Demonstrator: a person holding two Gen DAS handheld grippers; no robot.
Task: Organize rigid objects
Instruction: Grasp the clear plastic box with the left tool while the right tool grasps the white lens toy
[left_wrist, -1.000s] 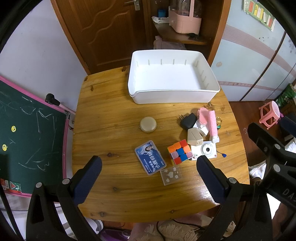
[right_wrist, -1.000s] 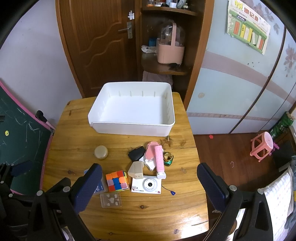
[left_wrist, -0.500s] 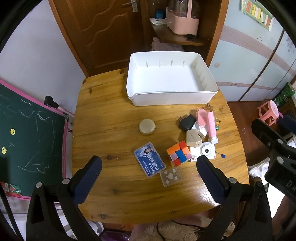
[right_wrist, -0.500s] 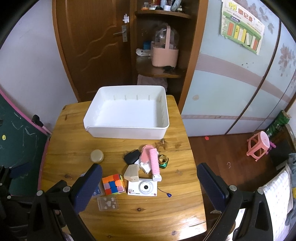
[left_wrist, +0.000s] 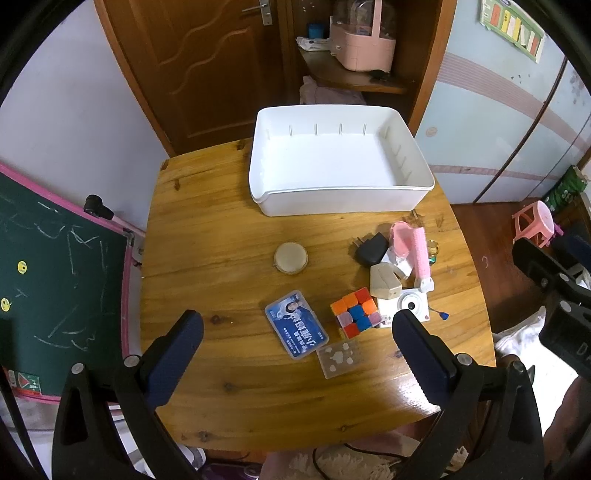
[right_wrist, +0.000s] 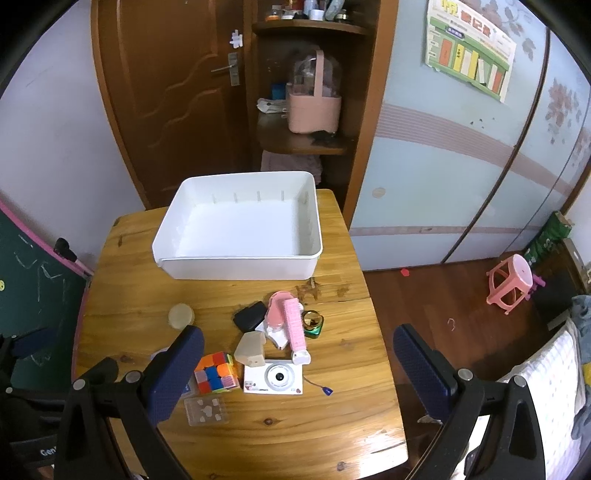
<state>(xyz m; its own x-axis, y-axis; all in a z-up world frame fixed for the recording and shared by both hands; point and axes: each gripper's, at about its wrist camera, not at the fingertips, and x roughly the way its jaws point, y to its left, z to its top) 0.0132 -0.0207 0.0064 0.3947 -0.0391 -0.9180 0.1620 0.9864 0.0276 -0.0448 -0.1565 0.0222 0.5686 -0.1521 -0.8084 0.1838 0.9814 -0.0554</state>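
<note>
A wooden surface (left_wrist: 221, 229) seen from above by two cameras, each looking out between the dark blue fingers of a hand-held claw. The left claw (left_wrist: 295, 343) hangs above the near edge, its fingers wide apart and holding nothing. The right claw (right_wrist: 295, 354) hangs further right, above the near right corner, also spread wide and holding nothing.

At the far left, off the surface, leans a green chalkboard (left_wrist: 48, 280) with a pink frame. On the surface, going left to right: a round beige disc (left_wrist: 290, 257) lies alone near the middle. Nearer the front lies a blue card case (left_wrist: 296, 324), and just beside its right corner a small clear box (left_wrist: 339, 359). Next comes a colourful puzzle cube (left_wrist: 355, 312), touching a white toy camera (left_wrist: 406, 308) on its right. A beige block (left_wrist: 384, 282) rests against the top of the camera. Behind it sits a black plug (left_wrist: 371, 249), then a pink brush (left_wrist: 419, 254) lying over a pink and white item that cannot be made out. A small green jar (right_wrist: 313, 324) sits just beside the brush on the right.

At the back of the surface stands a large white bin (left_wrist: 340, 199), well apart from the loose things and with nothing in it. On the floor to the right is a pink stool (right_wrist: 511, 282)
</note>
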